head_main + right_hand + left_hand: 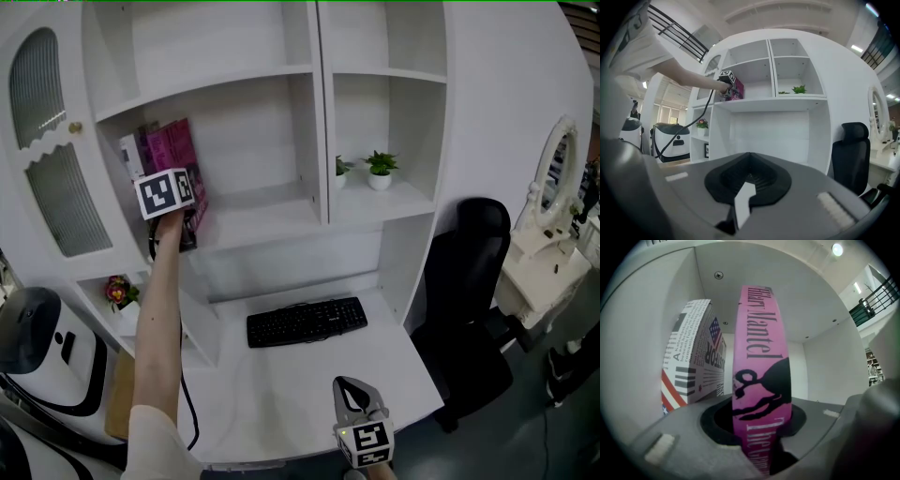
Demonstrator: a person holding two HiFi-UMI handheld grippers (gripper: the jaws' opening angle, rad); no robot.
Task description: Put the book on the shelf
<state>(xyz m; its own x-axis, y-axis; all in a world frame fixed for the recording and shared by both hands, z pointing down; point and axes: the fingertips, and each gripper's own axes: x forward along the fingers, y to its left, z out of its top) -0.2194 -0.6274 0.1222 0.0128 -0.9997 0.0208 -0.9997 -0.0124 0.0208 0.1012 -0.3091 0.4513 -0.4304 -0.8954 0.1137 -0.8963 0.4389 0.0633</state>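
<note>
Book (759, 380), glossy pink, clamped upright in left gripper (761, 453); grey right gripper (743, 201) closed.

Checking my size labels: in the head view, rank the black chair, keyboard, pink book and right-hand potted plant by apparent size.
1. chair
2 and 3. keyboard and pink book: too close to rank, and the book is partly hidden
4. plant
</note>
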